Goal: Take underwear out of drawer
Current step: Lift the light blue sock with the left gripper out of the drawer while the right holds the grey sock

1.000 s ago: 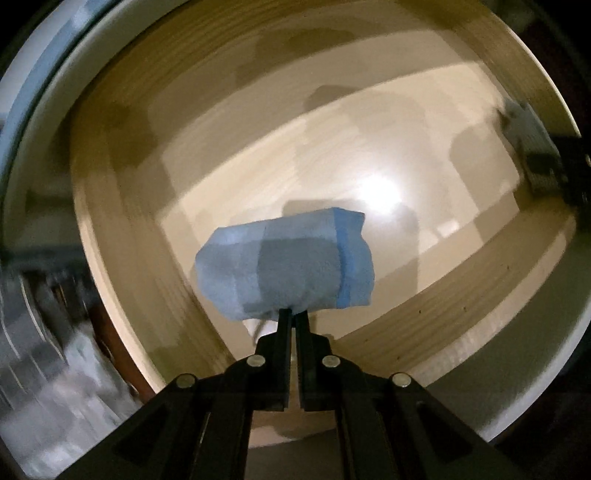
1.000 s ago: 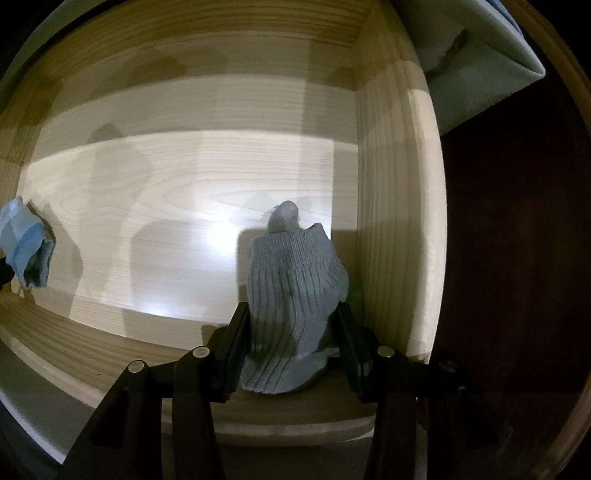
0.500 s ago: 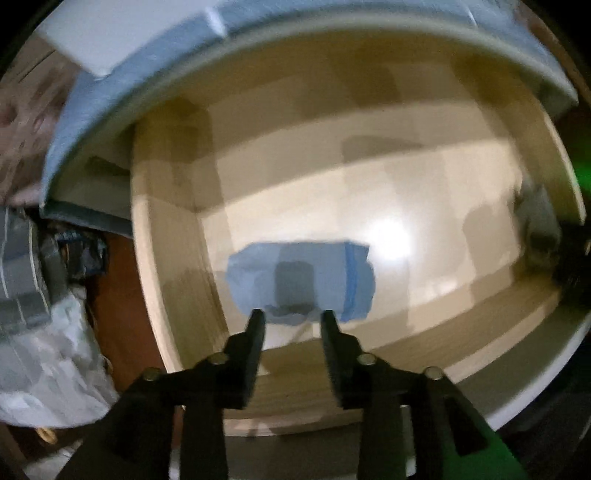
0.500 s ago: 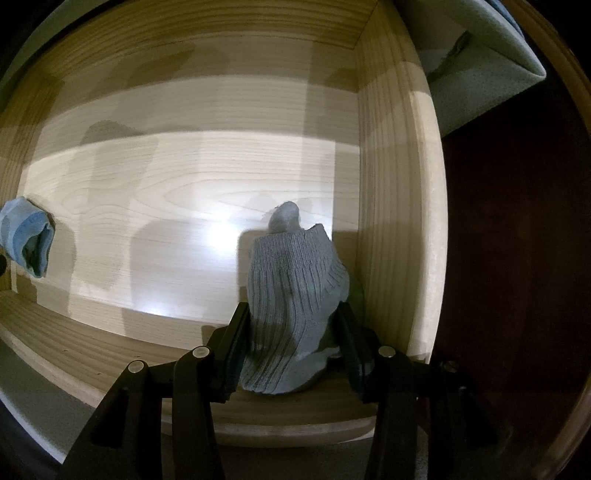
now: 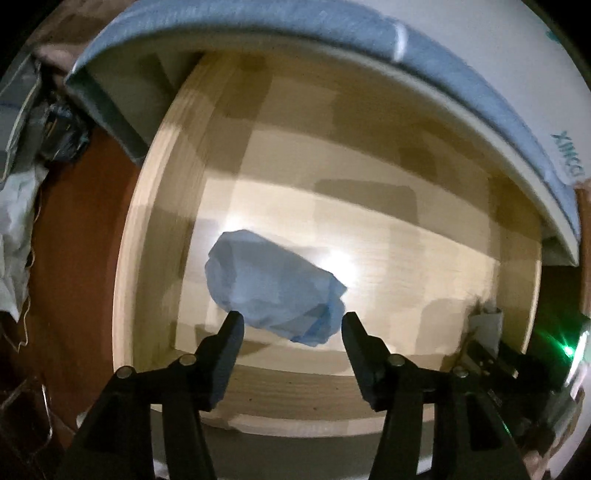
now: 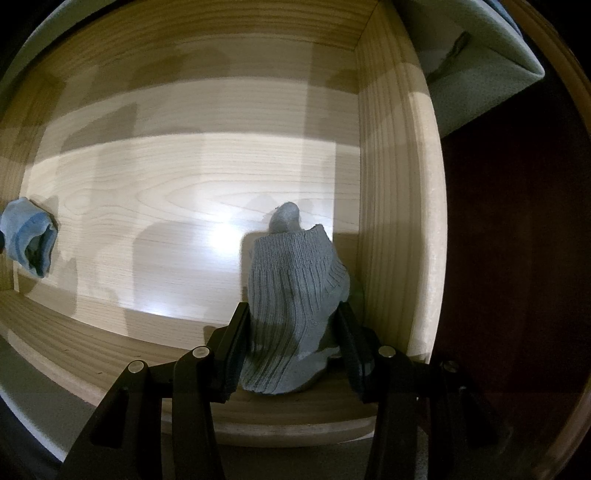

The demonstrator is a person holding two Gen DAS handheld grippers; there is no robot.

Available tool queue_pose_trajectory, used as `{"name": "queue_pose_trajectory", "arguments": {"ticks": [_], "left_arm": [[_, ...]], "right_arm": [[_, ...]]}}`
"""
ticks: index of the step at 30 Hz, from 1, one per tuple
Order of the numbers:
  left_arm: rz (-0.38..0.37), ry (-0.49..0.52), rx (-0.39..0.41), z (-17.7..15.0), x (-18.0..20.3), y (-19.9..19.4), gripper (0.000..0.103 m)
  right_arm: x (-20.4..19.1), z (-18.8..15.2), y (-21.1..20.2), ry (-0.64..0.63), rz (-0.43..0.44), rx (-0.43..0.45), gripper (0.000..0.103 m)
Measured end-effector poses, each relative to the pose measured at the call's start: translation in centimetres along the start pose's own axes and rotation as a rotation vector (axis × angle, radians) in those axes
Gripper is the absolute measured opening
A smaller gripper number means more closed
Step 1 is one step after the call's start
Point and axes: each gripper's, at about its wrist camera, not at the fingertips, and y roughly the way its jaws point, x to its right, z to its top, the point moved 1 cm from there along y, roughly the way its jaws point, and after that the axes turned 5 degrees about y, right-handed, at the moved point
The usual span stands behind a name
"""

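Observation:
A light blue underwear bundle [image 5: 273, 284] lies on the floor of the open wooden drawer [image 5: 155, 221], close to its left wall. My left gripper [image 5: 291, 319] points down over it. Its jaws are opening, and its fingertips [image 5: 232, 325] stand apart on either side of the bundle's near edge without pressing it. My right gripper [image 6: 291, 310] is shut on a grey ribbed garment [image 6: 291, 295] in the drawer's [image 6: 391, 184] near right corner. The blue bundle [image 6: 29, 236] also shows at the far left of the right wrist view.
A grey-blue padded edge [image 5: 332, 26] overhangs the back of the drawer. Crumpled white cloth [image 5: 11, 221] and dark clutter lie on the reddish-brown floor [image 5: 74, 240] to the left. A grey upholstered corner [image 6: 480, 55] sits beyond the drawer's right wall. A green light [image 5: 569, 347] glows at the right.
My left gripper has let go of the blue bundle, spread its jaws and rolled. The bundle now lies loose on the drawer floor. My right gripper has kept still with the grey garment.

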Motion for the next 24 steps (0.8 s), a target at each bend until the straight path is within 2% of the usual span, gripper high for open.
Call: {"name": "queue_pose_trajectory", "arguments": {"ticks": [6, 10, 20, 24], "left_arm": [[0.018, -0.082, -0.008, 1.1, -1.3, 1.6, 0.056], [0.05, -0.073, -0.023, 1.8, -1.2, 2.5, 0.061], [0.187, 0.204, -0.065, 2.5, 2.0, 3.9, 0.065], [0.264, 0.372, -0.068, 1.4, 3.9, 4.6, 0.065]], "right_arm": [[-0.1, 0.2, 0.2, 0.001, 0.005, 0.002, 0.042], [-0.1, 0.5, 0.3, 0.002, 0.008, 0.004, 0.042], [0.1, 0.1, -0.5, 0.003, 0.011, 0.007, 0.042], [0.0, 0.1, -0.7, 0.001, 0.007, 0.005, 0.042]]}}
